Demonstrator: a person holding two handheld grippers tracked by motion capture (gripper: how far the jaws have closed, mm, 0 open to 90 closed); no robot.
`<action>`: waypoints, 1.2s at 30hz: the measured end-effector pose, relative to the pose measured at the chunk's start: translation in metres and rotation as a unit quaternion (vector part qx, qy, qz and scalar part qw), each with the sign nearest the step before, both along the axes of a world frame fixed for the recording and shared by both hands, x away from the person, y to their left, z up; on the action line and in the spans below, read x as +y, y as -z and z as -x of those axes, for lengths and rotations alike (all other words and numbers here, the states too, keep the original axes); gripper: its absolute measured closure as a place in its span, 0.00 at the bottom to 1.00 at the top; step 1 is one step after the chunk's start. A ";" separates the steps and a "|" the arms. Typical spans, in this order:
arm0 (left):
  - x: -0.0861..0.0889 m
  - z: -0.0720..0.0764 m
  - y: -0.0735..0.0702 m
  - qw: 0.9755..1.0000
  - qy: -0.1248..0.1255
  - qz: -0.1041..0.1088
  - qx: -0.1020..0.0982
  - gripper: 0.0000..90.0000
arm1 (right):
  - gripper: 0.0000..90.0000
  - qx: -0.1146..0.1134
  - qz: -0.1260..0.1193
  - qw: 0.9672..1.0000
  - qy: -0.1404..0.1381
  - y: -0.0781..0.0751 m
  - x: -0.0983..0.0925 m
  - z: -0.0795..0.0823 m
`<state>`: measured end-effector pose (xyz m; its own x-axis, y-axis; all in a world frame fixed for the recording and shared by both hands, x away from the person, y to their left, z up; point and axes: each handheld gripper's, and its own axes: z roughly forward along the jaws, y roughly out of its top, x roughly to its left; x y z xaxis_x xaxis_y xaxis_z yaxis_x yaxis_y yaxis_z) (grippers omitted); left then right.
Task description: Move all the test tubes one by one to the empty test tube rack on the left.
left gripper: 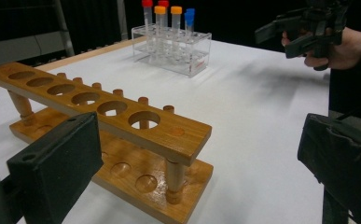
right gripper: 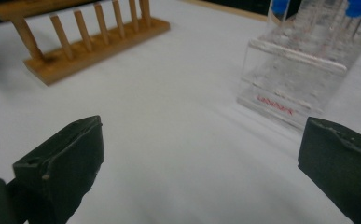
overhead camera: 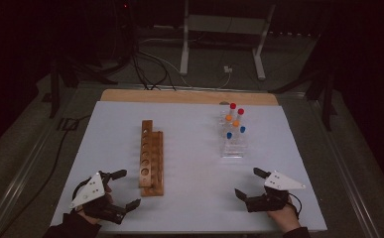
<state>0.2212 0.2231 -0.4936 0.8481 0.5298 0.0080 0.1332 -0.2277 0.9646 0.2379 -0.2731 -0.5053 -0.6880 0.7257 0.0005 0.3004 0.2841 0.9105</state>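
Note:
A wooden test-tube rack (overhead camera: 151,157) (left gripper: 117,123) (right gripper: 82,39) with a row of empty holes lies lengthwise left of the table's middle. A clear plastic rack (overhead camera: 232,141) (left gripper: 173,49) (right gripper: 299,77) at the right rear holds several capped tubes: red (overhead camera: 233,106), orange (overhead camera: 236,123) and blue (overhead camera: 242,129). My left gripper (overhead camera: 129,188) (left gripper: 197,154) stands open near the front left, just left of the wooden rack's near end, nothing between its jaws. My right gripper (overhead camera: 249,182) (right gripper: 201,154) stands open at the front right, in front of the clear rack, also holding nothing.
The white table top (overhead camera: 194,163) rests on a wooden board (overhead camera: 189,96). Cables (overhead camera: 145,69) and a metal stand's legs (overhead camera: 184,54) lie on the dark floor behind. In the left gripper view the other hand with its gripper (left gripper: 308,28) hovers at upper right.

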 end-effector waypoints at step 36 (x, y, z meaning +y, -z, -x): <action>0.003 0.000 0.001 1.000 -0.010 0.003 -0.003 0.01 | 0.00 0.034 0.020 0.999 0.020 -0.026 0.005 0.002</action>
